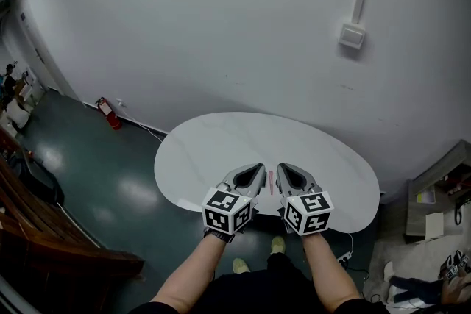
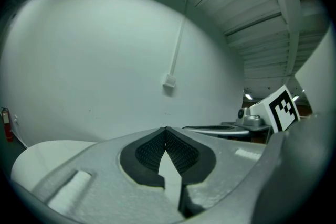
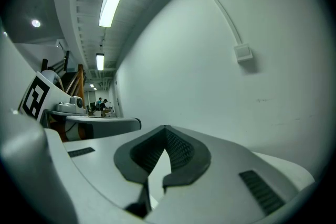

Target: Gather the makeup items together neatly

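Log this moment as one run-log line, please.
left claw: shut, empty | right claw: shut, empty | table: thin pink item between claws

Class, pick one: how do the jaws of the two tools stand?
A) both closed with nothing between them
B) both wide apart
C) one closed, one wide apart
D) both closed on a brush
A: the left tool and the right tool each have their tips meeting, with nothing held between them.
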### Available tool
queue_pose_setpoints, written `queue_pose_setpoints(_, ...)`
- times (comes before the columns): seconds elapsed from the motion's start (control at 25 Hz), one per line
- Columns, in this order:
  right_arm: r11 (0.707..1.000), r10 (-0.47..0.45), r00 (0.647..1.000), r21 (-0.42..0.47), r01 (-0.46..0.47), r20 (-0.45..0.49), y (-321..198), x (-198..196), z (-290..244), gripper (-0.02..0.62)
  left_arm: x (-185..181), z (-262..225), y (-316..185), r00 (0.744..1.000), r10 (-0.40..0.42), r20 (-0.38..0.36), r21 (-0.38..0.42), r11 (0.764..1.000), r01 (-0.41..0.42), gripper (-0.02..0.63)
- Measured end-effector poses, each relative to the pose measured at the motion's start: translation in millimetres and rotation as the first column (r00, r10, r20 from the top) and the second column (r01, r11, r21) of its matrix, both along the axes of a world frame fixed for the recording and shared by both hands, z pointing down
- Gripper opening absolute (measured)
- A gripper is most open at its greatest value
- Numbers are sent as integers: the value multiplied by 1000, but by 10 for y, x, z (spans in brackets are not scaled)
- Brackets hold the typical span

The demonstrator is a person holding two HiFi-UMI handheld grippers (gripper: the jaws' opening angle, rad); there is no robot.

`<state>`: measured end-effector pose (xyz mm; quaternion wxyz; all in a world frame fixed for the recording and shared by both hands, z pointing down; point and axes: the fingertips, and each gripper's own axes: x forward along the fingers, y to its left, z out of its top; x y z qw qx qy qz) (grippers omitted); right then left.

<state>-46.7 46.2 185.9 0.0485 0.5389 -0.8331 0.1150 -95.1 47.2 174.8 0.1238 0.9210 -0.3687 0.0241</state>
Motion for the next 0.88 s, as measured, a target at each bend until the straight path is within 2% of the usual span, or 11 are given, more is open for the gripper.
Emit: queue_pose_setpoints(0.88, 999, 9, 1000, 30, -9, 1, -36, -3, -115, 14, 19, -36, -46, 1000, 1, 2, 14, 1000, -1, 9)
